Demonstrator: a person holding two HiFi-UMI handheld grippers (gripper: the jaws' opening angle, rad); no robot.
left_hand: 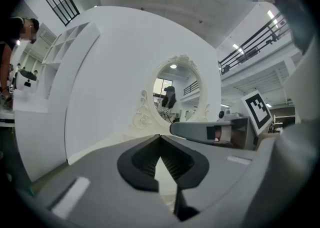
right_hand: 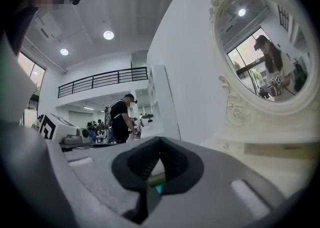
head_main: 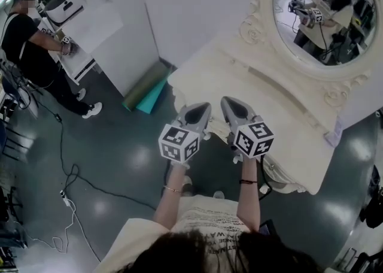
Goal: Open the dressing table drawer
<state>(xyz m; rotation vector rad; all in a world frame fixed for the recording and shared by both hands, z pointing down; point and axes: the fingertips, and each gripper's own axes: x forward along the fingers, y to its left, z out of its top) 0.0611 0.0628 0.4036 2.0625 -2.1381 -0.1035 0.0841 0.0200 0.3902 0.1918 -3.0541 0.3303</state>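
Note:
The cream dressing table (head_main: 281, 123) with its oval mirror (head_main: 326, 8) stands ahead of me, slanting from upper left to lower right. Its front, where a drawer would sit, is hidden under the tabletop in the head view. My left gripper (head_main: 206, 106) and right gripper (head_main: 225, 100) are held side by side over the table's near edge, pointing level at it. Both are shut, tips meeting, with nothing between them. The mirror (left_hand: 175, 94) lies straight ahead of the left gripper (left_hand: 160, 137). The right gripper (right_hand: 160, 140) has the mirror (right_hand: 262, 47) at its right.
A person in black (head_main: 27, 44) works at a white shelf unit (head_main: 90, 26) at the far left. Rolled green and teal mats (head_main: 146, 89) lie against the white wall beside the table's left end. Cables (head_main: 66, 173) trail over the dark floor.

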